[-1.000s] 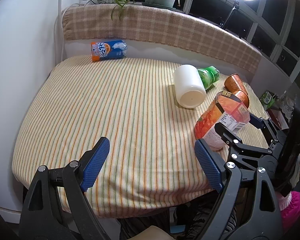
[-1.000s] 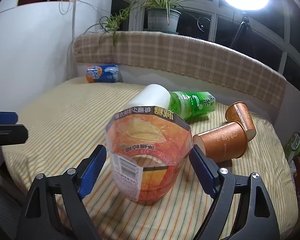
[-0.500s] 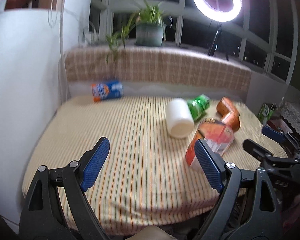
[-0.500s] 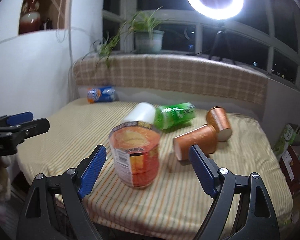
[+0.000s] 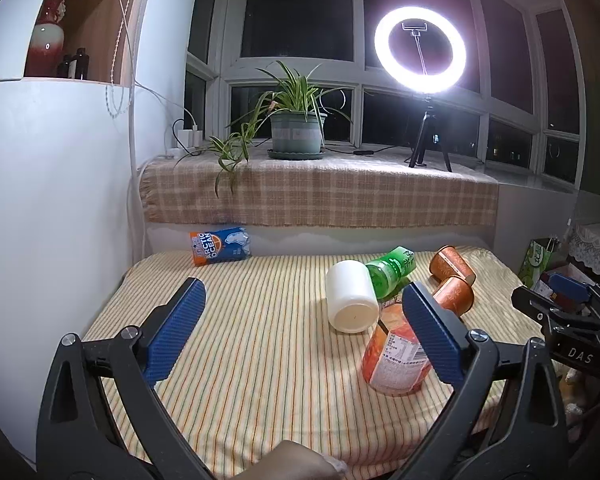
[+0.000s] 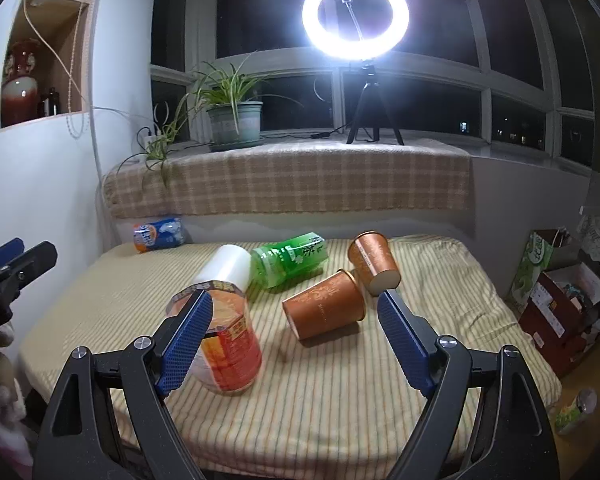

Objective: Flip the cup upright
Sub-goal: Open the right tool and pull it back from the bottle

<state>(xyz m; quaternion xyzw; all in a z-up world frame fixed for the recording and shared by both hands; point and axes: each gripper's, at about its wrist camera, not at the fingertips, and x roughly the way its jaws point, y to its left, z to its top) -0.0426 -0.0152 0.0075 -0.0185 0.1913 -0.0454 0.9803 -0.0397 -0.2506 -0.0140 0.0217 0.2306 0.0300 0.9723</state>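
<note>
An orange printed cup (image 6: 230,350) stands upright on the striped table (image 6: 340,400) near the front edge; it also shows in the left wrist view (image 5: 394,360). My right gripper (image 6: 296,338) is open and empty, drawn back from the cup, which stands by its left finger. My left gripper (image 5: 300,330) is open and empty over the table's front. A white cup (image 6: 225,264) lies on its side behind the orange cup. Two brown paper cups (image 6: 326,310) (image 6: 374,262) lie on their sides to the right.
A green bottle (image 6: 290,258) lies beside the white cup. A blue and orange can (image 6: 158,234) lies at the back left. A plaid-covered sill (image 6: 292,178) holds a potted plant (image 6: 234,122) and a ring light (image 6: 356,12). Boxes (image 6: 556,308) stand right of the table.
The right gripper has let go of the orange cup and pulled back; the cup now stands upright on the table. Both grippers have backed away and tilted upward.
</note>
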